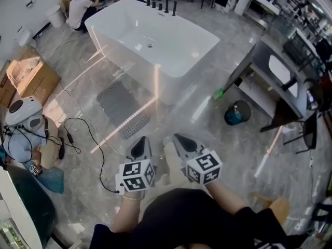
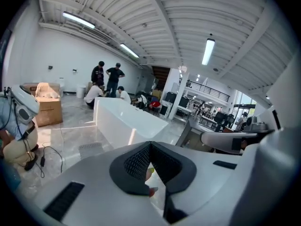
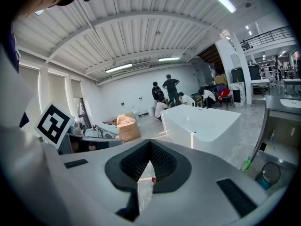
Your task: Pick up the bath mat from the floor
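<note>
Both claws are shut and empty: the left gripper [image 1: 139, 149] and the right gripper [image 1: 185, 143] sit side by side close to the person's waist, and each gripper view shows the jaws drawn together with nothing between them. I judge the task to be at its very start, with the approach not yet made. A black cable [image 1: 87, 133] loops over the floor just ahead and to the left, so the walk in calls for some care. Beyond it the bath mat [image 1: 123, 109] lies flat on the grey floor beside the near side of the white bathtub [image 1: 155, 48], well apart from both grippers. The next move calls for stepping forward, lowering a gripper, parting its jaws and working one under an edge, since the mat lies flat. A streak of glare crosses the mat, and whether its far edge touches the tub's base cannot be told. The left gripper view shows only a patch of it, the right gripper view none.
</note>
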A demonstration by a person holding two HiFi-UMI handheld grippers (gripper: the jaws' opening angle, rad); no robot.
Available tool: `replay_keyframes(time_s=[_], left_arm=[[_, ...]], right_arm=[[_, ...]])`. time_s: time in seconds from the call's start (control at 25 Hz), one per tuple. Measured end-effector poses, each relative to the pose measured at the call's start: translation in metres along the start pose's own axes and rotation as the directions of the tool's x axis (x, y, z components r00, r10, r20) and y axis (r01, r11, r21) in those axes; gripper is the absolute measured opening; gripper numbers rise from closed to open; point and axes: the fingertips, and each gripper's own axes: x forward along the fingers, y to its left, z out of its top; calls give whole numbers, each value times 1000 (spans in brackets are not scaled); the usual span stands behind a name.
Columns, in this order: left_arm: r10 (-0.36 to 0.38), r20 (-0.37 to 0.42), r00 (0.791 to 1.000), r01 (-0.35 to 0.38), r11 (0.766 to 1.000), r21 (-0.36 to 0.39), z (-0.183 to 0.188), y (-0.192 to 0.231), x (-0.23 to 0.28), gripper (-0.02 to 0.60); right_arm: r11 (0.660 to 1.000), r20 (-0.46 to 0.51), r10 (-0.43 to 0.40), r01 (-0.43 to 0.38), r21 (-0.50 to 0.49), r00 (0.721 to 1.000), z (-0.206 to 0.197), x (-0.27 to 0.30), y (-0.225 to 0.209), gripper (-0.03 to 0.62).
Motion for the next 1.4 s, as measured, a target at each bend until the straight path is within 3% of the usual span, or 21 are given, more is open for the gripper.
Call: replay_keyframes(time_s=[0.32,0.8,1.4], left_arm=[[147,33,989,-144,987,-67,21,46,18,0],[339,60,939,-325,930,-173,71,110,57,-1],[536,58,843,-500,818,-285,113,172,100,0]], right_arm=[[993,-28,113,-114,-42,993,25,59,-9,11],[944,-87,296,-305,-122,951,84,163,-14,11],[862,-192,455,-484,-150,870,117,269,-28,11]])
